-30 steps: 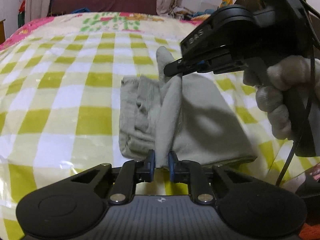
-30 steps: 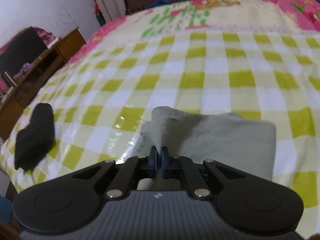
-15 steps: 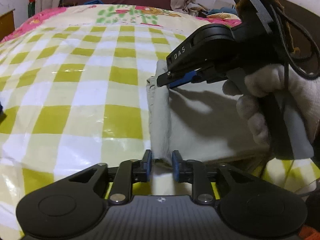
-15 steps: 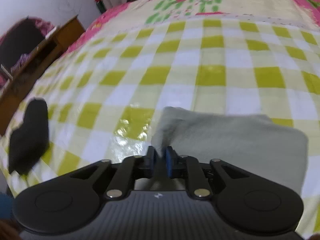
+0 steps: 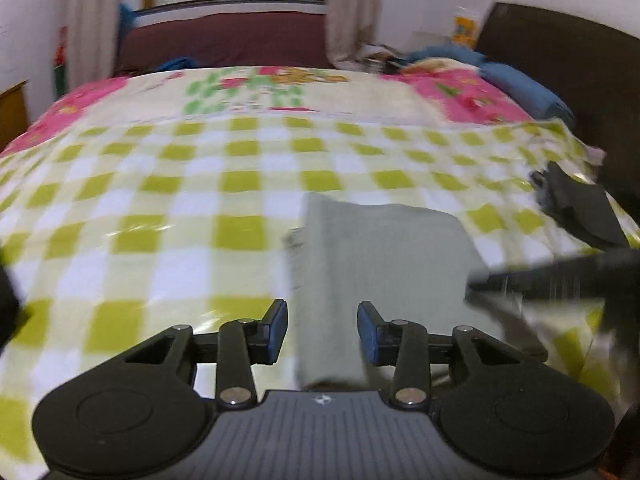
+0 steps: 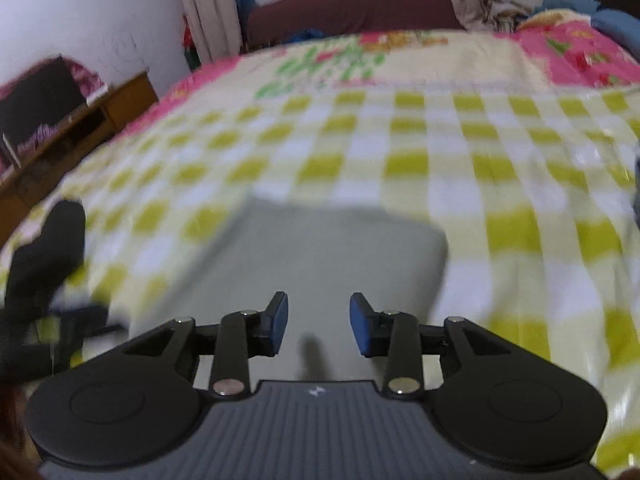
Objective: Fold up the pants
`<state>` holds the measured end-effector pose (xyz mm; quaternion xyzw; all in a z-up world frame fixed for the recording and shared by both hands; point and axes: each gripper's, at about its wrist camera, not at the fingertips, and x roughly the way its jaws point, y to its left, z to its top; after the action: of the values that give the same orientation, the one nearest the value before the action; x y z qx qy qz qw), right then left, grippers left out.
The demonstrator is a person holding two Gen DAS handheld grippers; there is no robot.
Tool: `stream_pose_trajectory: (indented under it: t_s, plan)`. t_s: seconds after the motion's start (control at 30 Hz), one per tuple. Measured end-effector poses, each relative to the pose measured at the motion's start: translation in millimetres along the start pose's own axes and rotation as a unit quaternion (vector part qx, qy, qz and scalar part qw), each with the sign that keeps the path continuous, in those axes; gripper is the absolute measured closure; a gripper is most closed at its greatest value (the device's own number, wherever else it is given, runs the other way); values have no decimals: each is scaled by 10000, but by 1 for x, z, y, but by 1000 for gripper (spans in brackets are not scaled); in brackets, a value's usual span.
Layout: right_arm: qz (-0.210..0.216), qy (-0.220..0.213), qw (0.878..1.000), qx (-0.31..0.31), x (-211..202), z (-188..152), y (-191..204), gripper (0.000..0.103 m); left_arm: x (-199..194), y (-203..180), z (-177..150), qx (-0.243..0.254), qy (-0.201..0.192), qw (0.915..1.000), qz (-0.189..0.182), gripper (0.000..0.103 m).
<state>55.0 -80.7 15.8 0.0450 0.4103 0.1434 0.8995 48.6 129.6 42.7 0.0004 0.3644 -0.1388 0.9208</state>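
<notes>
Bed (image 5: 120, 208): covered by a yellow-green and white checked sheet, with a pink floral quilt (image 6: 576, 56) at the far end, beyond the pants.

Pants (image 5: 384, 248): grey, folded into a flat, roughly rectangular bundle, lying on the checked sheet near the bed's near edge. Frames blurred; fine creases can't be read.

Dark garment (image 6: 44, 248): black, on the sheet well left of the pants in the right wrist view, near the bed's edge.

Left gripper (image 5: 322, 332): at the near edge of the pants, over their left part. Jaws spread and opening; the left strip of the fabric shows in the gap, pads clear of it.

Right gripper (image 6: 319, 325): at the near edge of the pants, roughly over their middle. Jaws spread and opening; grey cloth lies below the gap, neither pad pressing it. In the left wrist view its dark blurred shape crosses the pants' right corner.
</notes>
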Motion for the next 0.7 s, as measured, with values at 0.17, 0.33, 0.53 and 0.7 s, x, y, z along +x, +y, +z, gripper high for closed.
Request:
stream_pose_trajectory:
  t_s: [0.17,0.33,0.53,0.7]
  plan:
    - [-203,102,9988,-432,-4,-30,-5,68,35,-6,-15,276,789,9962,248,45]
    - [-12,-352,9982,493,-14,-14,-42,64,15,-4,2,426,414,9972,457,43]
    - [252,-260,9917,1232,15,-4,-69,62,36,-10,27,388,269,9982,369,41]
    - [532,-148,9889,1378,25,-11,-70,60,80,-1,12,748,654,9906,945,32]
